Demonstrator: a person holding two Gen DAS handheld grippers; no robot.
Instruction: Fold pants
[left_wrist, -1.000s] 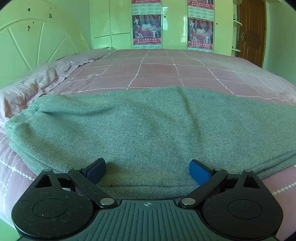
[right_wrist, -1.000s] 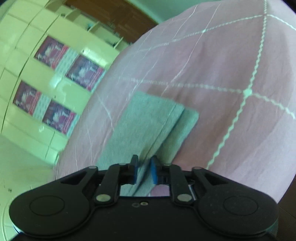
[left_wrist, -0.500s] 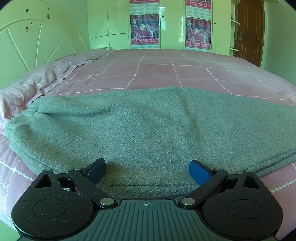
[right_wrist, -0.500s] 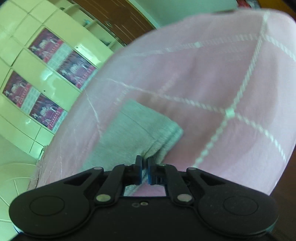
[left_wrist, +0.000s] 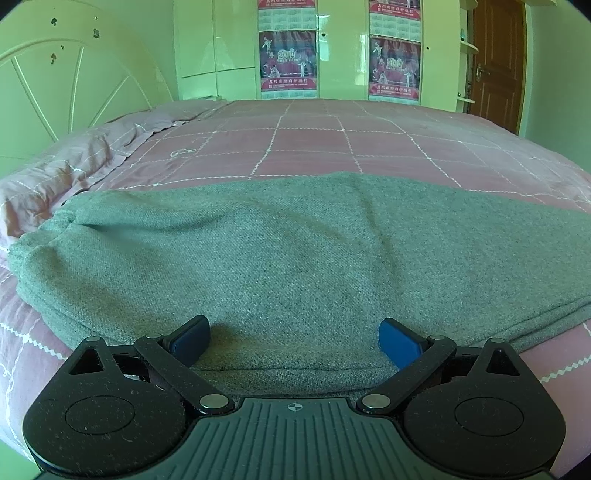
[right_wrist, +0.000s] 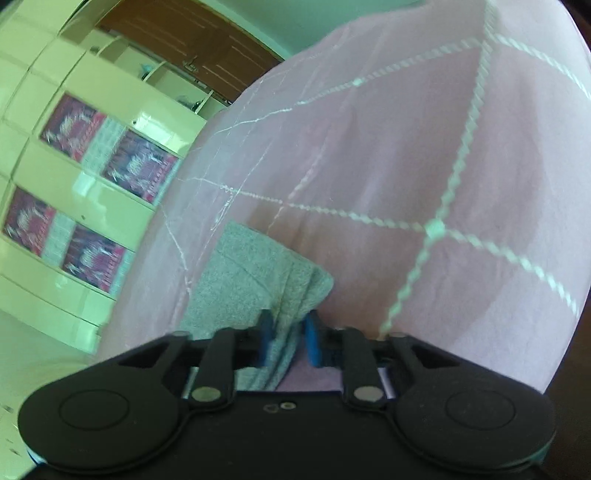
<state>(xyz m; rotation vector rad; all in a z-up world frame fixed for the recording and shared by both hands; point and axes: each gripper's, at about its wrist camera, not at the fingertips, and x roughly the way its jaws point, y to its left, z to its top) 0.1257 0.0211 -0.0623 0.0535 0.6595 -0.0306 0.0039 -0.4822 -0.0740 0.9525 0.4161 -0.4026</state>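
On the pink checked bed (left_wrist: 332, 136), the grey pants (left_wrist: 295, 258) lie spread flat near its front edge. The left tool (left_wrist: 295, 341) sits over the pants' near edge, released, its blue pads wide apart. The right tool (right_wrist: 288, 338) has a bunched pant end between its pads, jaws opening.

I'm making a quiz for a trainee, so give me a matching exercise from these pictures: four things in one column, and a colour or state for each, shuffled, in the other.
1 pants
2 bedspread
3 left gripper
4 door

A brown
B grey
C jaws wide open
D pink with white grid lines

Pairs: 1 B, 2 D, 3 C, 4 A
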